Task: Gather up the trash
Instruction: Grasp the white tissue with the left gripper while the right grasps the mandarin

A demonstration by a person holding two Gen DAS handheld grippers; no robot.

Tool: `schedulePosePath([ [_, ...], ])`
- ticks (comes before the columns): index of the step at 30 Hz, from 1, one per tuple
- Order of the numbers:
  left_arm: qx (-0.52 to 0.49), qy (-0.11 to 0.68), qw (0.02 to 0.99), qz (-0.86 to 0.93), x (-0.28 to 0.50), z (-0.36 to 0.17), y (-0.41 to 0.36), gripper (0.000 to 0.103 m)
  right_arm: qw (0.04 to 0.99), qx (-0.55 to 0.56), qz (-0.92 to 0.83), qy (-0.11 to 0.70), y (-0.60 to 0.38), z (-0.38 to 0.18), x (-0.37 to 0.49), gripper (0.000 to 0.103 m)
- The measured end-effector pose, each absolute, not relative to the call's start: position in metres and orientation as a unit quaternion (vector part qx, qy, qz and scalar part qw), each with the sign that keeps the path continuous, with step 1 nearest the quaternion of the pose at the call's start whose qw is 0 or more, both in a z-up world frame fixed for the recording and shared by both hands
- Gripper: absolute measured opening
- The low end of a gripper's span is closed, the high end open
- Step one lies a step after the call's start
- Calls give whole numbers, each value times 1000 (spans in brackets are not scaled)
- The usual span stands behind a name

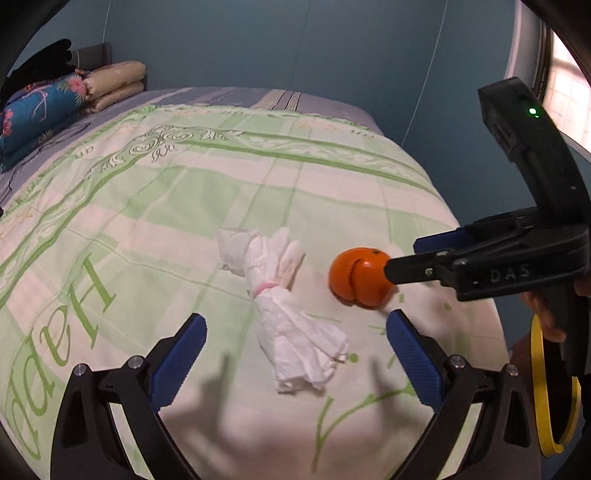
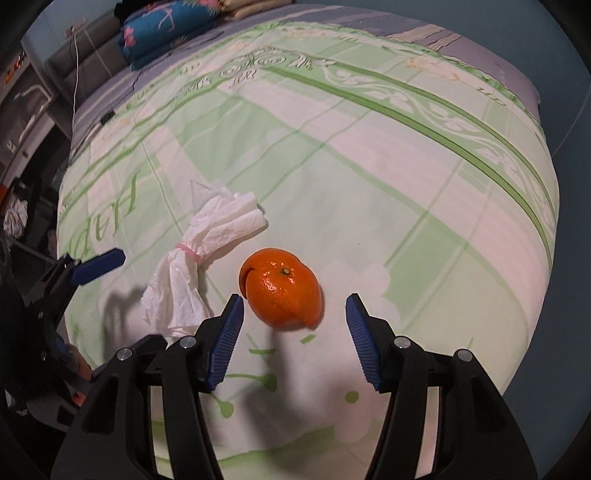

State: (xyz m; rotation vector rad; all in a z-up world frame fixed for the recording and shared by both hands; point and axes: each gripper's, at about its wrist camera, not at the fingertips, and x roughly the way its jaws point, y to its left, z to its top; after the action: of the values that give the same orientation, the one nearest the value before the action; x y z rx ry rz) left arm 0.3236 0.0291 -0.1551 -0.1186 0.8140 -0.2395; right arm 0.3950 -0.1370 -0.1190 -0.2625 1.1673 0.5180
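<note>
Lying just ahead of right hand-held gripper (image 2: 295,334): orange peel (image 2: 282,297).

Right gripper (image 1: 400,271) hides the orange peel's (image 1: 358,282) far side — pillows (image 2: 166,26) cut off at the edge

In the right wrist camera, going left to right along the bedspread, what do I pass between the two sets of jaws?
Left gripper at the left edge → tied white tissue bundle → orange peel → the right gripper's right finger.
</note>
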Motion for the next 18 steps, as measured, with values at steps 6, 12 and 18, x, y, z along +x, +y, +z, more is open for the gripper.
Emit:
schedulePosePath([
  [6, -66, 421, 897, -116, 350, -171, 37, 85, 776, -164, 241, 560, -118, -127, 408, 55],
  [12, -69, 446, 885, -111, 368, -189, 37, 67, 765, -181, 238, 570, -104, -138, 416, 55],
  [18, -56, 449, 885, -113, 374, -193, 31, 52, 762, -178, 233, 577, -104, -139, 418, 54],
])
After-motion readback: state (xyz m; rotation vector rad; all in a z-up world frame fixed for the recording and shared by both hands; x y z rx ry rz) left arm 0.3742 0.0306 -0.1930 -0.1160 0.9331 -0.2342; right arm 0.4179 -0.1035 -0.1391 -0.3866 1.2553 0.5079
